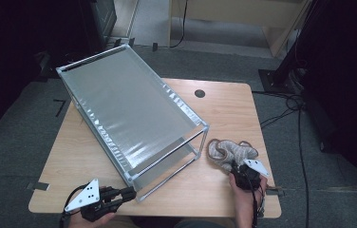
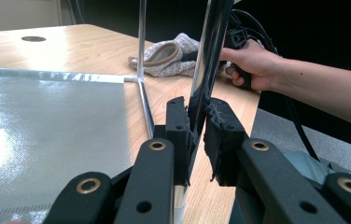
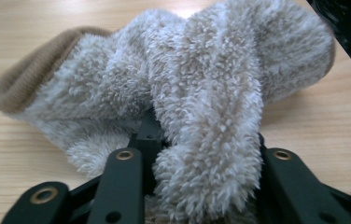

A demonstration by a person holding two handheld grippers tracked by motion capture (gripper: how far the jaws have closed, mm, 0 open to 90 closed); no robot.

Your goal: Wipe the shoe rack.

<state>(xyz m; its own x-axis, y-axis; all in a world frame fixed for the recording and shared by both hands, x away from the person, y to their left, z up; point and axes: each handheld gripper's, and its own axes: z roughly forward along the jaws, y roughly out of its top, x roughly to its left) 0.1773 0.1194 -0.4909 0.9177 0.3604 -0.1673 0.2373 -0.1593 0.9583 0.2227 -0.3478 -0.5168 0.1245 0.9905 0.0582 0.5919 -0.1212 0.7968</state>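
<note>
A fluffy grey sock (image 1: 231,151) with a brown cuff lies bunched near the table's right front corner. My right gripper (image 1: 237,170) is at its near end. In the right gripper view a thick fold of the sock (image 3: 211,93) fills the gap between the jaws of my right gripper (image 3: 204,140), which press on it. A chrome-framed rack (image 1: 181,102) with a grey mesh shelf lies tilted across the table. My left gripper (image 1: 130,192) is shut on its near corner post (image 2: 206,70), with both pads of the left gripper (image 2: 198,114) against the tube. The sock (image 2: 171,53) lies beyond the post.
The wooden table (image 1: 224,104) has a round cable hole (image 1: 200,93) near its far edge. Bare wood lies between the rack and the sock. Cables (image 1: 290,102) trail over the carpet to the right, and dark equipment stands around the table.
</note>
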